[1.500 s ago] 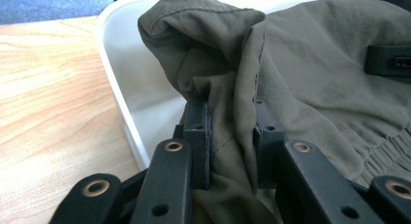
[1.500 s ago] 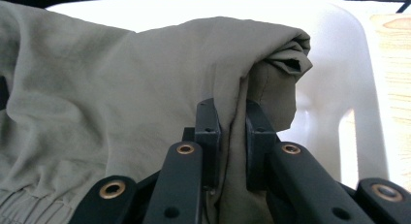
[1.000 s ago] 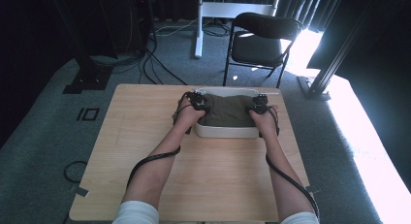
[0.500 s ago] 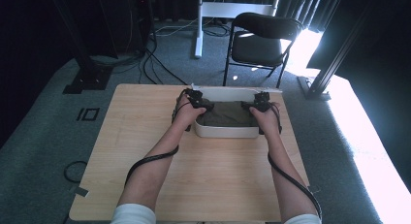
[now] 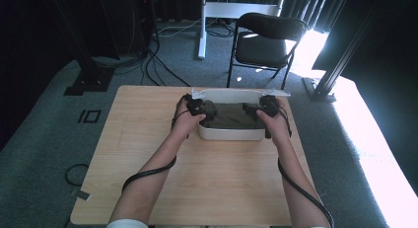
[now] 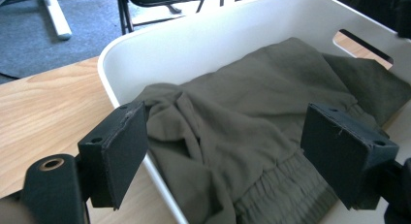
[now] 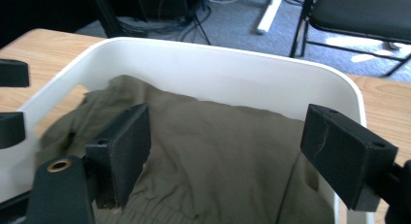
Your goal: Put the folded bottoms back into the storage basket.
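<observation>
Olive garment [image 6: 252,112] in white tub [image 5: 229,134]: soft, light, prob. bunches. Left gripper [image 6: 223,156] & right gripper [image 7: 225,151] both spread wide, empty, over tub ends. Grab a thick fold.

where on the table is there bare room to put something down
The table is bare left of the white bin, out to its left edge, and across the near half between the person's forearms. A narrower strip lies right of the bin. It is crowded at the far middle: the bin holds an olive garment, with the left gripper and right gripper open over it.

Olive garment [image 7: 213,151] in white tub [image 7: 232,73]
</observation>
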`<state>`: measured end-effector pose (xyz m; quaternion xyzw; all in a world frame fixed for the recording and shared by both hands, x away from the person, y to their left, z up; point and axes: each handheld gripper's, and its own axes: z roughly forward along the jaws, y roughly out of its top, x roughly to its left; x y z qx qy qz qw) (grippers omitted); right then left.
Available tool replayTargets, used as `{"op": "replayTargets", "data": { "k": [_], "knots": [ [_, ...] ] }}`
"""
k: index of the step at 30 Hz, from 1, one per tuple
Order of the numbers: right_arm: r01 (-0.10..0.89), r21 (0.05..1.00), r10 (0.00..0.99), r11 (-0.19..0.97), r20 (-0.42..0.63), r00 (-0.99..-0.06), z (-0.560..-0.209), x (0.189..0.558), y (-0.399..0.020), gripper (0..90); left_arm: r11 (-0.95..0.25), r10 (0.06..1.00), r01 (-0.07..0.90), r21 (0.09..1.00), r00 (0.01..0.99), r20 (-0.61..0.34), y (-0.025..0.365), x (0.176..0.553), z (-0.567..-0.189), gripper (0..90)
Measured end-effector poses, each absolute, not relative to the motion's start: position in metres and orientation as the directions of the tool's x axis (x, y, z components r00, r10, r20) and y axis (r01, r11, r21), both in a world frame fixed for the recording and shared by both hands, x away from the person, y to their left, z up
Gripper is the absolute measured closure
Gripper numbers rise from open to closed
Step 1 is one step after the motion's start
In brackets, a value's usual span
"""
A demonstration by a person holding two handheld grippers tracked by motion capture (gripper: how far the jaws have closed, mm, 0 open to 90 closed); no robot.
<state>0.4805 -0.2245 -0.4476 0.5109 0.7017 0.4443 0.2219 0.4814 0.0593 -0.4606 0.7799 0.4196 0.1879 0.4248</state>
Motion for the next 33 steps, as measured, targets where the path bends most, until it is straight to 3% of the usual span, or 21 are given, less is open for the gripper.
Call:
{"op": "replayTargets", "data": {
  "k": [13,22,33],
  "knots": [
    [0.476,0.868,0.907,0.141,0.079,-0.414,-0.447,0.451,-0.235,16.6,-0.303,0.801,0.451,0.839,0.598,-0.033,0.072,0.453,-0.457,17.1],
    [0.455,0.885,0.900,0.098,0.116,-0.419,-0.450,0.432,-0.243,16.6,-0.311,0.812,0.445,0.840,0.583,-0.008,0.083,0.435,-0.461,17.0],
    [0.427,0.892,0.886,0.149,0.072,-0.459,-0.447,0.415,-0.250,14.8,-0.309,0.810,0.437,0.845,0.587,-0.007,0.090,0.420,-0.464,17.0]
  ]
}}
